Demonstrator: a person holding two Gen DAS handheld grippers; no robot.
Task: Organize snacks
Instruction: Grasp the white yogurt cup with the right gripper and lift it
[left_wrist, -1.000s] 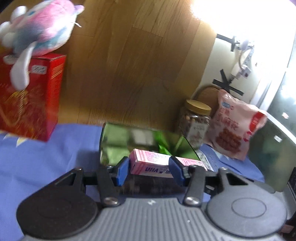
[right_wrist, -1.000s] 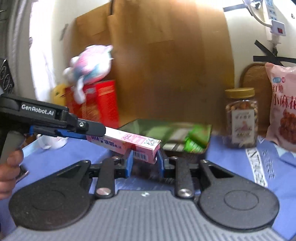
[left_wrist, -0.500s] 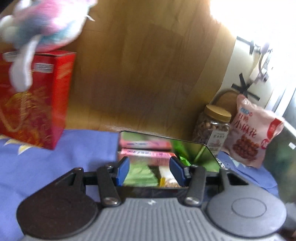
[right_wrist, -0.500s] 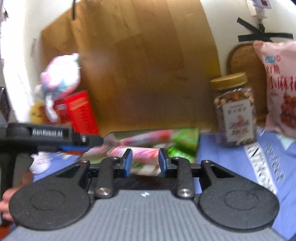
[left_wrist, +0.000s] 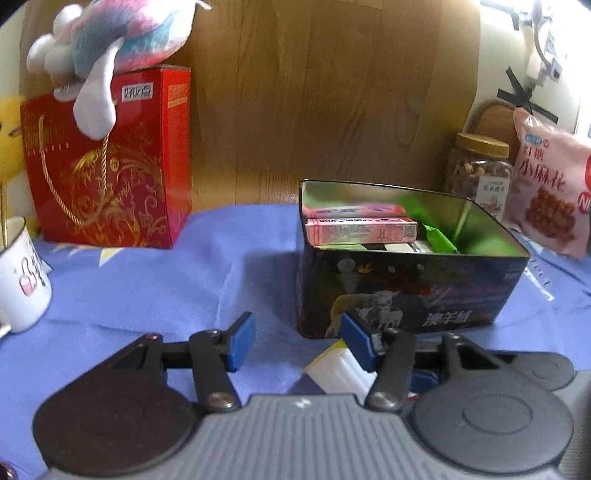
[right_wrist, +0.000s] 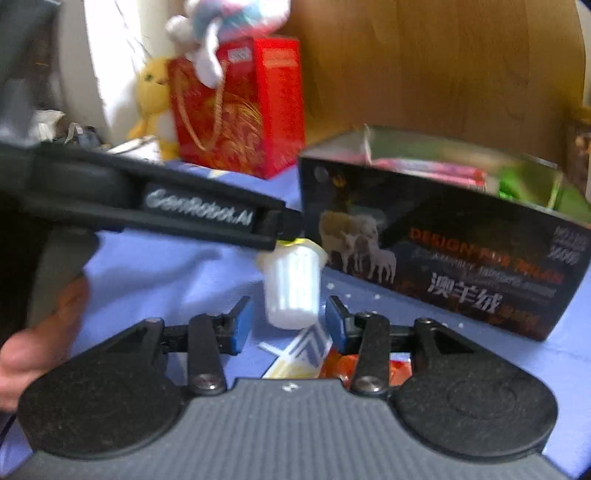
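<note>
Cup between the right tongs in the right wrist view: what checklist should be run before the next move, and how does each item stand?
1. Cup inside the right tongs: ok. It lies in the gap, the pads do not touch it, and the jaws are opening.
2. Cup pose: cannot tell, blurred.
3. Left tongs empty: ok. Nothing is between them, and the jaws are opening.
4. Left tongs clear of the cup: cannot tell. In the right wrist view their tip hangs at the cup's far end.
5. Tin open: ok, no lid.
6. Room in the tin: cannot tell. Pink boxes fill the left and the floor is hidden.
</note>
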